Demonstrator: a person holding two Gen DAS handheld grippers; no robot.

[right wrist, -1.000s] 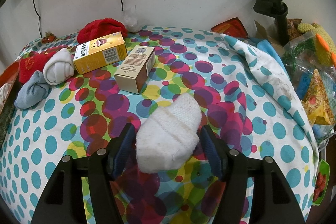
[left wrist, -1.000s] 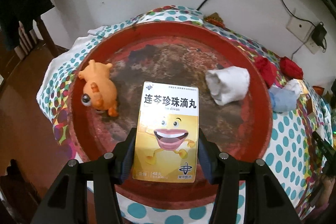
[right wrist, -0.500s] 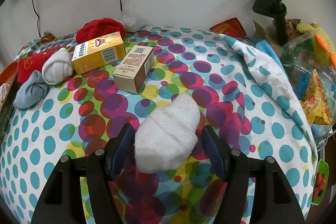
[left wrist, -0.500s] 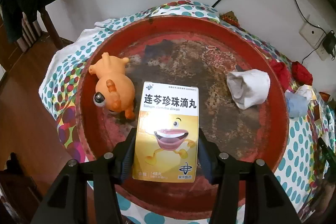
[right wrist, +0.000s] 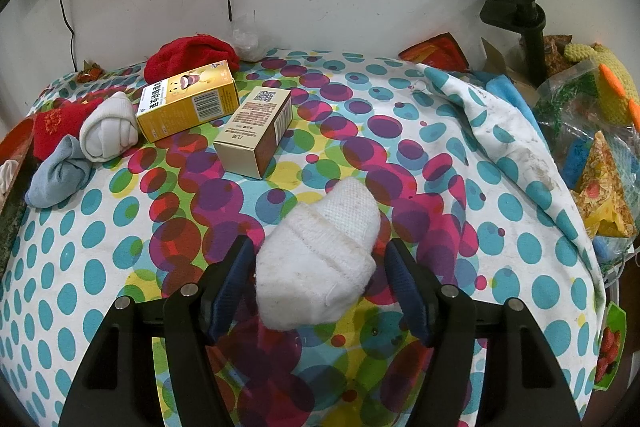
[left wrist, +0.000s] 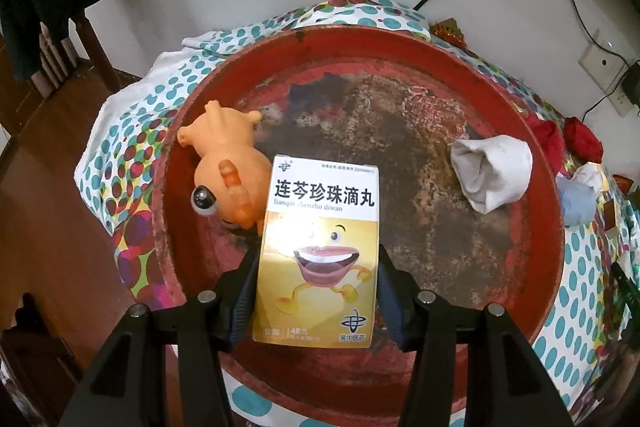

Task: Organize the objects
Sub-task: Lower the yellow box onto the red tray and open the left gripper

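Note:
My left gripper is shut on a yellow and white medicine box and holds it over the near part of a round red tray. In the tray lie an orange rubber toy at the left, next to the box, and a rolled white sock at the right. My right gripper stands open around a rolled white sock lying on the dotted cloth; a gap shows at each pad.
On the cloth at the back left lie a yellow box, a beige box, a white sock ball, a blue sock and red cloths. A clamp and bagged items crowd the right edge.
My left gripper has carried the box nearer to the tray and leftward, so the orange toy now sits beside the box. My right gripper's jaws have opened slightly around the sock.

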